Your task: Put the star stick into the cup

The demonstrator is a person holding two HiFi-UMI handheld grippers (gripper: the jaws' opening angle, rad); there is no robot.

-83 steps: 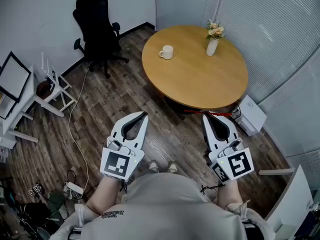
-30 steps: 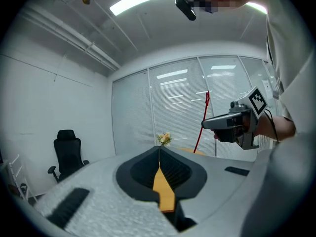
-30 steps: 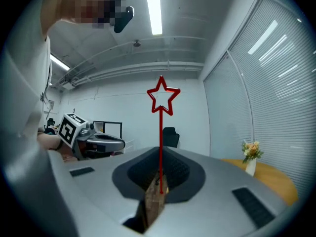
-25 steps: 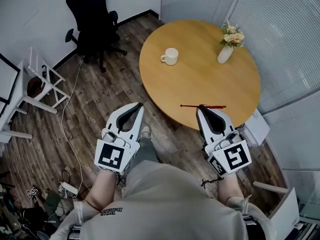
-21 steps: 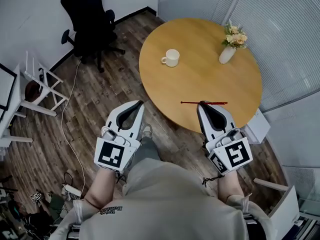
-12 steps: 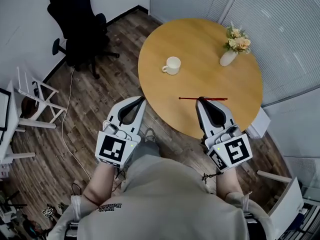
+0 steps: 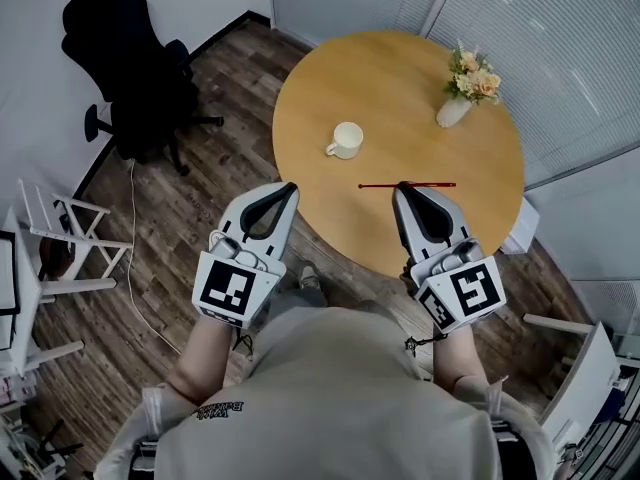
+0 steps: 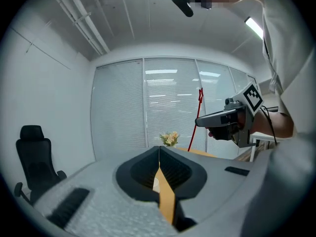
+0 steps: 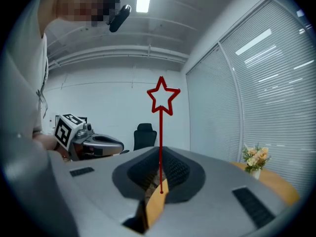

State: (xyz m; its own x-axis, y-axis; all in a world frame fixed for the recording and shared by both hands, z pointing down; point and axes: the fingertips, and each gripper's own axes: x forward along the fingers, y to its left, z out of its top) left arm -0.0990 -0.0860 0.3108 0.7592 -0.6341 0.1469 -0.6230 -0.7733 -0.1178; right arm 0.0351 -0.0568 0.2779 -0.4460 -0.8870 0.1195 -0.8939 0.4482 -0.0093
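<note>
Overhead, right gripper [image 7: 404, 187] pinching star stick [image 7: 378, 185], its star unclear, left gripper [image 7: 289, 186] pressed together, empty.

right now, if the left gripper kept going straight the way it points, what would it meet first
Probably the table, whose near edge lies just past the left gripper; the cup sits farther on, near that line. Height is unclear.

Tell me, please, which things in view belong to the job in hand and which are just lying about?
Job in hand:
star stick, pinched in the shut jaws of the right gripper
cup, standing on the round table

Lying about:
vase of flowers on the same table
black office chair
left gripper, jaws shut and empty
</note>
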